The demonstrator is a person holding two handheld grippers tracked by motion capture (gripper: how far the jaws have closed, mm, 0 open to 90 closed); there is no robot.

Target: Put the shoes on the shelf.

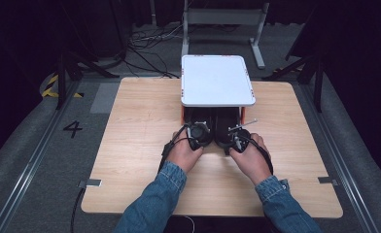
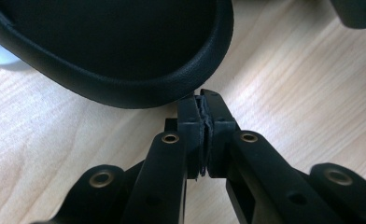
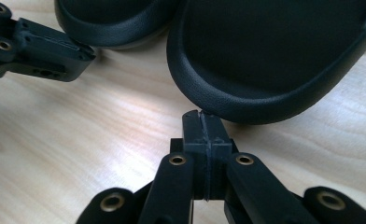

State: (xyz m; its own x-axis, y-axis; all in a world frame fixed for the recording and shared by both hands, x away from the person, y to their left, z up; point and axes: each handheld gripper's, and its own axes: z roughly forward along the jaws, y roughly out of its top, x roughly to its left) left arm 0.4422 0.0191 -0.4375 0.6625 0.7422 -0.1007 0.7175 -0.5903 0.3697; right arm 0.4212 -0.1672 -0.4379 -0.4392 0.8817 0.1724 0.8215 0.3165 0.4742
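From above, both hands sit side by side at the middle of the wooden counter (image 1: 140,145), each gripping its tool, and right ahead of them two black shoes lie under a white raised tray (image 1: 217,80) on orange-red legs. The left shoe (image 1: 200,127) is right in front of the left tongs (image 1: 197,138); the right shoe (image 1: 226,127) is right in front of the right tongs (image 1: 233,141). From up here the tips are too small to read.

Down to the left gripper view: the left tongs (image 2: 203,105) are clenched, pad against pad, nothing pinched between them, tip just below the rounded rim of the left shoe (image 2: 125,56). Whether the tip touches the rim, I cannot tell. A corner of the other tool peeks in at the top right.

Over to the right gripper view: the right tongs (image 3: 202,122) are clenched too and hold nothing, tip right at the rim of the right shoe (image 3: 274,60). This view adds what the other lacks: both shoes together, the left shoe (image 3: 116,18) at the upper left, with the left tongs (image 3: 76,56) reaching in from the left edge, just beside it.
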